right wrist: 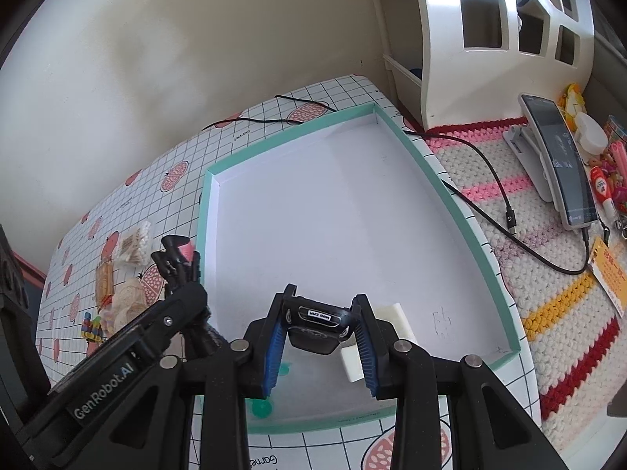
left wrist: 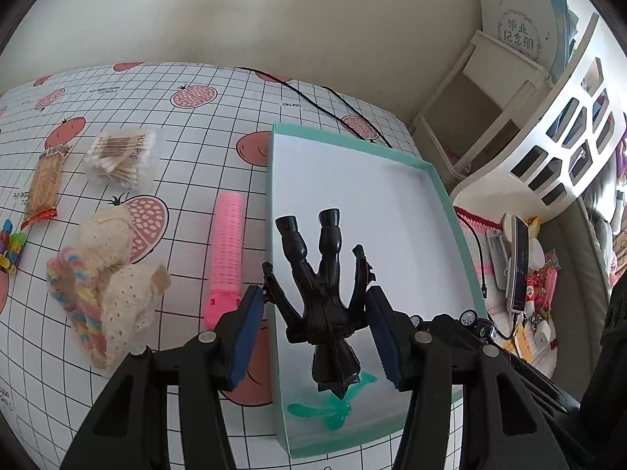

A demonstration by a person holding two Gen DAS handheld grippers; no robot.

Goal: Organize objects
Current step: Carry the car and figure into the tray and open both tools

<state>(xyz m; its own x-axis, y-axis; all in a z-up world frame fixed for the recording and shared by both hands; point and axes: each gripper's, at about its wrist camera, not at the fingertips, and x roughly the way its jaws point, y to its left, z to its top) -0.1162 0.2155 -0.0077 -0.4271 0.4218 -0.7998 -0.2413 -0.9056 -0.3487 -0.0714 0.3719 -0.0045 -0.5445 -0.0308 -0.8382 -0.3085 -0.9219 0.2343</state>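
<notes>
Pinched in the left gripper [left wrist: 313, 295], blue pads pressed against its spread arms: a black jointed plastic action figure [left wrist: 325, 305], held over the near left part of a shallow white cardboard box with a teal rim [left wrist: 352, 145]. Looks light and rigid, yet glossy and loose at the joints, so likely to pivot or slip when gripped by thin limbs; probably surer taken across the torso. Long axis along the fingers, feet pointing away toward the far rim, head toward the wrist. Clamped from both sides in the right gripper [right wrist: 323, 301]: a small black toy car [right wrist: 317, 319], low over the box's near end beside a white block [right wrist: 394, 315]; hard, light, apt to roll once set down.
</notes>
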